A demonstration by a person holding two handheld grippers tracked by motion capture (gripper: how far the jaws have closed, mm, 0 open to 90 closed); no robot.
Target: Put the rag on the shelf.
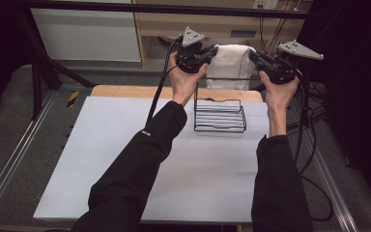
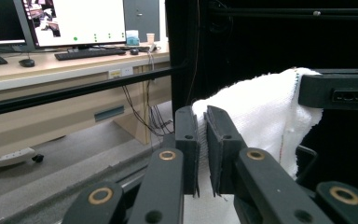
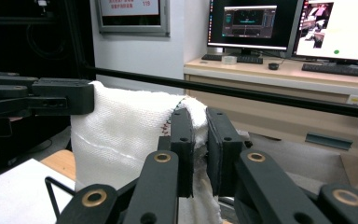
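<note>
— White towelling: the towel (image 1: 229, 65) hangs stretched between the two grippers, up above the far end of the table (image 1: 125, 159). Why hold it that way?

— So it stays spread flat, I'd judge. The left gripper (image 2: 202, 135) has its jaws pressed together on one top corner; the cloth comes out from between the pads and runs away towards the other gripper. The right gripper (image 3: 198, 135) is clamped on the opposite corner the same way, with the hem's stitching just beside its inner jaw.

— And the wire thing underneath?

— A black wire rack (image 1: 220, 116), standing on the table below the jaws, with a raised rail at its back. The towel's lower edge hangs behind that rail; I can't tell whether it touches it.

— So the towel is meant for the rack?

— Most likely to be draped over the rail. Held taut at both corners, it could come down evenly without bunching.
</note>
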